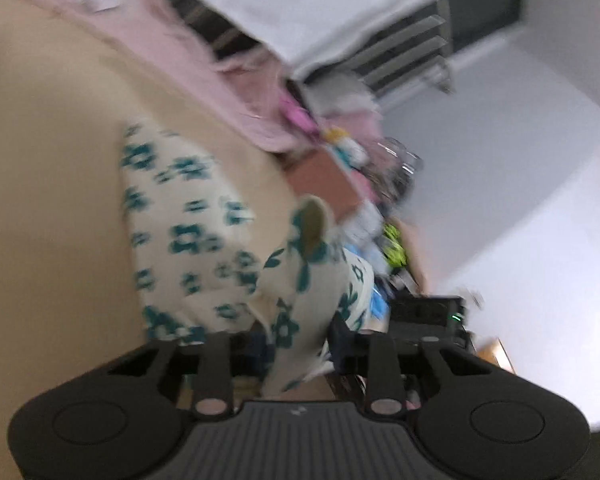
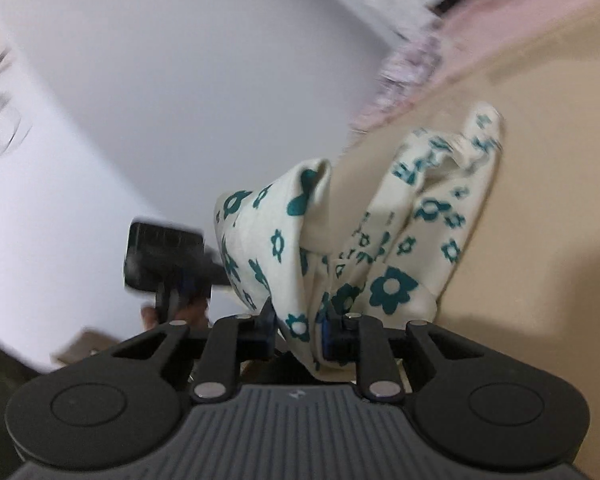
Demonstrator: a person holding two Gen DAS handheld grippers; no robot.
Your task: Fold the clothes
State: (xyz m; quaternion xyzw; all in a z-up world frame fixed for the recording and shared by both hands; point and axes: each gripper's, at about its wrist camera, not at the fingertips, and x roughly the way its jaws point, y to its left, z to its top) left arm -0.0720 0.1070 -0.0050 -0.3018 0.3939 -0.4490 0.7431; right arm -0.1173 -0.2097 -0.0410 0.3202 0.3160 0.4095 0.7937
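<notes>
Right wrist: right tongs point(image 2: 298, 334) clamped on floral garment point(image 2: 392, 248) above beige bed point(image 2: 540, 220). Left wrist: left tongs point(image 1: 296, 344) clamped likewise; pink bedding point(image 1: 172, 48) and clutter point(image 1: 380, 208) beyond.

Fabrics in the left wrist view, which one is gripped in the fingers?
The cream cloth with teal flowers, bunched between the left gripper fingers. The pink fabric lies untouched beyond it, plain pink instead of flowered.

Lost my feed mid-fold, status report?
Left gripper and right gripper both clamped on floral garment. Garment bunched, lifted off beige bed. Nothing blocking.
</notes>
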